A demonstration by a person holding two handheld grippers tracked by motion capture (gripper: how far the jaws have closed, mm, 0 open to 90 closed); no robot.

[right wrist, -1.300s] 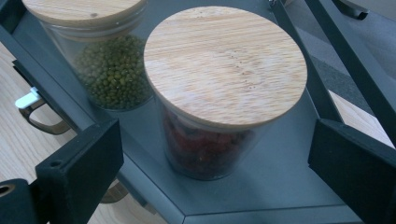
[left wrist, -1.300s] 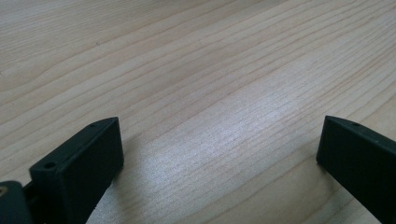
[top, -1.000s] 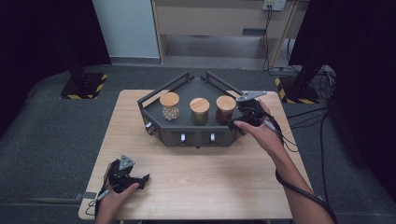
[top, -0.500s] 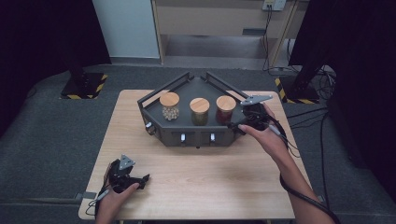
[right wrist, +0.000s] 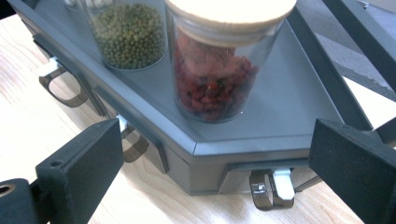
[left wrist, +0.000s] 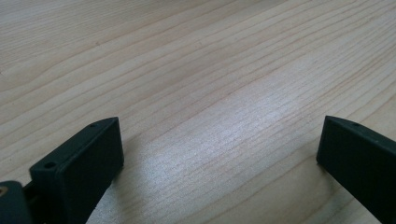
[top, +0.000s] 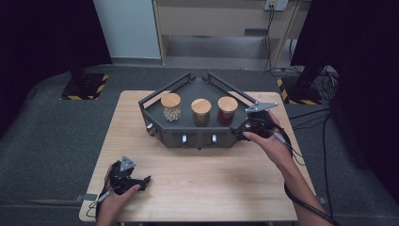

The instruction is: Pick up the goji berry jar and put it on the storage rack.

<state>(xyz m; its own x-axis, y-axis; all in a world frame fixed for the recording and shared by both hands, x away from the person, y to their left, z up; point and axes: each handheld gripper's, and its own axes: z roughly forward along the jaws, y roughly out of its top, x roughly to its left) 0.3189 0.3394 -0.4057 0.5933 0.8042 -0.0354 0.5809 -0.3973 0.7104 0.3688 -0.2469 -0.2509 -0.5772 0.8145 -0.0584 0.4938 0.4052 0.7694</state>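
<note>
Risk: right tongs (right wrist: 212, 172) stand wide open, grasping nothing, low against the rack's (right wrist: 289, 107) front corner. A push forward at this height would likely strike the rack wall or the drawer latch (right wrist: 273, 186) instead of the red jar (right wrist: 215, 70), shoving the rack across the surface (top: 211, 179) and possibly rocking all three jars. Red jar sits just ahead of and above the right tongs, centred between the jaws, not touched. Green jar (right wrist: 128, 32) lies beyond, to its left. Left tongs (left wrist: 219, 154) released, resting on bare surface, well apart from the rack.
</note>
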